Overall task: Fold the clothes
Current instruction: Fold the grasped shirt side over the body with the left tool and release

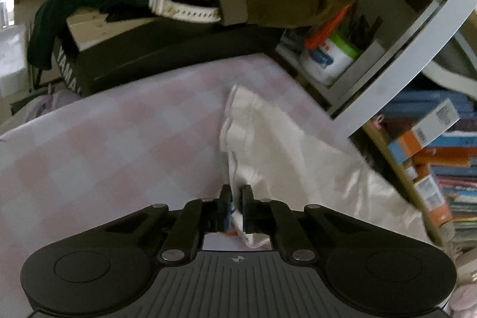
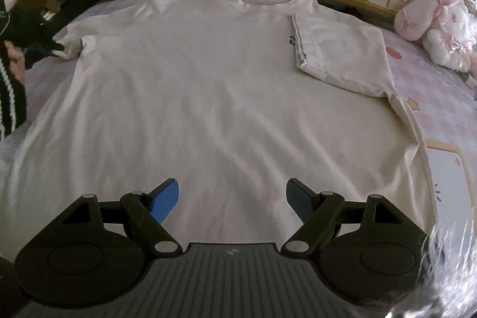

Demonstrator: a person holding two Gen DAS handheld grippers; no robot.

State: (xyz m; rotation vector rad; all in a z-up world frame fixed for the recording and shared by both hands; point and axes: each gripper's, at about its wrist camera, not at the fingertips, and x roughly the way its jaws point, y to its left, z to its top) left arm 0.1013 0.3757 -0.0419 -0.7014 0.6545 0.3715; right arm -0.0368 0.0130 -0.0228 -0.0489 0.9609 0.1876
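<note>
Two grippers work one white T-shirt spread flat on the bed: the right gripper hovers spread over its hem, the left gripper pinches its left sleeve. Beyond, the right sleeve lies folded inward. Soft, light cloth looks best gripped at its edges.

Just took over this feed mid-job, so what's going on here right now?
A person is folding a white T-shirt spread flat on a bed. The left gripper is shut on one sleeve. The other sleeve already lies folded in over the chest. The right gripper hangs open over the hem, holding nothing.
</note>
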